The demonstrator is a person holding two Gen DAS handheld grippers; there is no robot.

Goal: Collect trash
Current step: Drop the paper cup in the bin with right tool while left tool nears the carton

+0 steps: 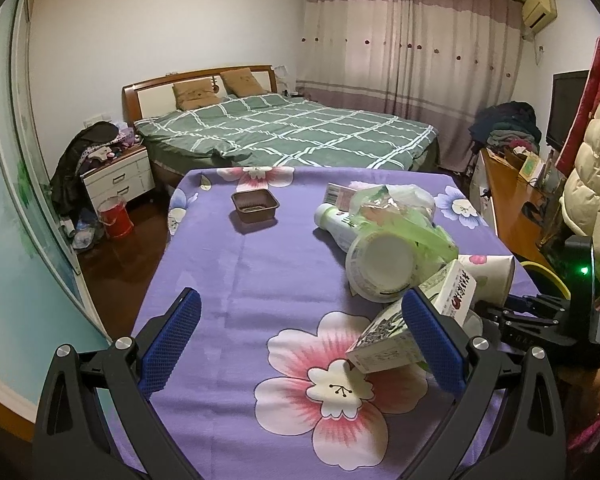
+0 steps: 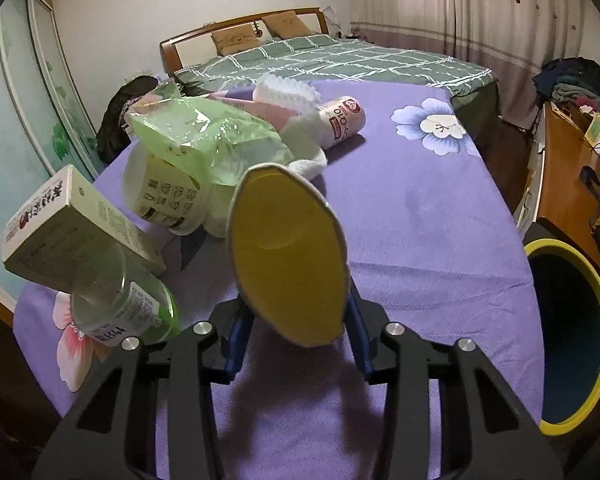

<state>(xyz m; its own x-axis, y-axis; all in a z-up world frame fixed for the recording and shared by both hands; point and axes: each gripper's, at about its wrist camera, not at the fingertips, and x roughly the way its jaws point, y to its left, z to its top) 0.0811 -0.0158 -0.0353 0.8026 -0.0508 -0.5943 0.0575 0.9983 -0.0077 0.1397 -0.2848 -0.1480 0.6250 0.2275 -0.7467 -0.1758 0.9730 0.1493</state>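
Observation:
My right gripper (image 2: 298,322) is shut on a paper cup (image 2: 288,256), which is squashed to an oval with its yellow inside facing the camera. In the left wrist view the same cup (image 1: 490,276) shows at the right, with the right gripper (image 1: 508,306) behind it. My left gripper (image 1: 300,304) stands open low over the purple flowered cloth (image 1: 236,280). A printed carton (image 1: 380,344) lies just inside its right finger. A trash pile sits beyond: a green plastic bag (image 1: 404,216), a white tub (image 1: 380,264) and a boxed carton (image 1: 454,292).
A brown plastic tray (image 1: 255,206) sits alone at the far middle of the table. A dark bin with a yellow rim (image 2: 556,246) stands off the table's right edge. A clear bottle with a green label (image 2: 120,304) and a pink-labelled cup (image 2: 344,118) lie on the cloth. A bed stands beyond.

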